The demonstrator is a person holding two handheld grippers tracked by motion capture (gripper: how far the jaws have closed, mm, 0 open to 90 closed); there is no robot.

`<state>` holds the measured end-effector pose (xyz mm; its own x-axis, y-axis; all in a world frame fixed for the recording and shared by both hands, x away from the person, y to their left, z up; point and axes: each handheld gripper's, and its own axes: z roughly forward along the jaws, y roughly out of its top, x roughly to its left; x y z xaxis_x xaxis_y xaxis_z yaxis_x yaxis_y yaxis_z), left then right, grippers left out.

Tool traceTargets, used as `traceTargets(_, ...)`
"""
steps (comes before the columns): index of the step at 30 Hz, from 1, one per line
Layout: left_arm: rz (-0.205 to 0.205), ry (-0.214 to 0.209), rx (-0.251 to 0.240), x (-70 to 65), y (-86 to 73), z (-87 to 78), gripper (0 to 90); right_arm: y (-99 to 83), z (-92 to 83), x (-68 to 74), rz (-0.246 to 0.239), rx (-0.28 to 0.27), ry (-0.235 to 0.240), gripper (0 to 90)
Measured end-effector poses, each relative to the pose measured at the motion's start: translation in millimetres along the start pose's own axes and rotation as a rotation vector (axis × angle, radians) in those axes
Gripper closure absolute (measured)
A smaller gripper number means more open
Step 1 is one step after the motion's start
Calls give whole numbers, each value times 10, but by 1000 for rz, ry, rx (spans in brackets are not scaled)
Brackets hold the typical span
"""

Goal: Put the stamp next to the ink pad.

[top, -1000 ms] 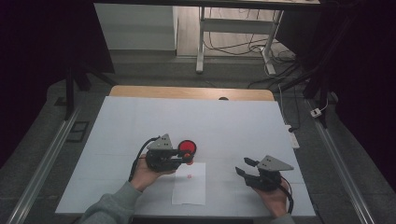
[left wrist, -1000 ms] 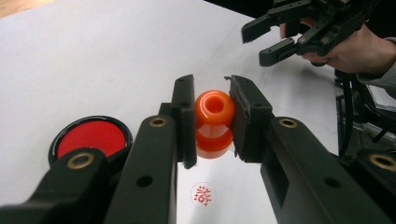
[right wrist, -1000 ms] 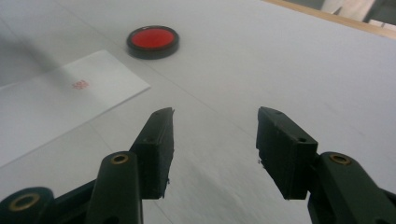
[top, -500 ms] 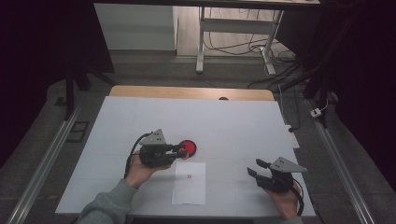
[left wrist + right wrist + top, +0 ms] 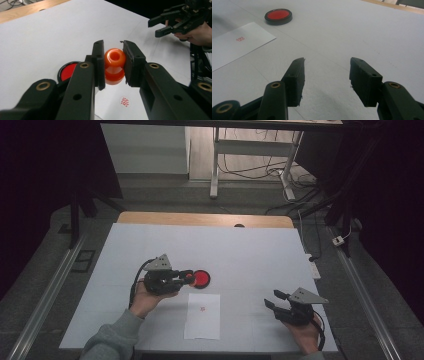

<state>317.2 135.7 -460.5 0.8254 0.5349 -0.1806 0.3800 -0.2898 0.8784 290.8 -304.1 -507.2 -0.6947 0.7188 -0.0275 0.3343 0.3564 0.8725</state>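
Left tool (image 5: 113, 62) is clamped on an orange stamp (image 5: 114, 65), held just above the white counter (image 5: 250, 250), close beside the round red ink pad (image 5: 201, 278) and above the far end of the paper sheet (image 5: 202, 316), which bears a small red mark (image 5: 124, 101). Right tool (image 5: 326, 75) hovers low over bare counter well to the right, jaws apart with nothing between them.
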Motion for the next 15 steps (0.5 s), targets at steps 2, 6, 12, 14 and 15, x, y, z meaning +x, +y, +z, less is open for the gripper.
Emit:
traceTargets(2, -1, 15, -1, 22, 1, -14, 724, 1, 6, 5, -1, 0, 0, 456)
traceTargets(6, -14, 33, -4, 82, -5, -32, 723, 5, 0, -2, 5, -4, -2, 457)
traceTargets(12, -22, 58, 0, 182, 28, -39, 723, -3, 12, -10, 5, 6, 1, 458)
traceTargets(14, -29, 68, -3, 209, 24, -53, 724, -1, 14, -5, 6, 3, 2, 458)
traceTargets(15, -31, 71, -4, 220, 21, -57, 723, 1, 13, -4, 5, 4, 0, 458)
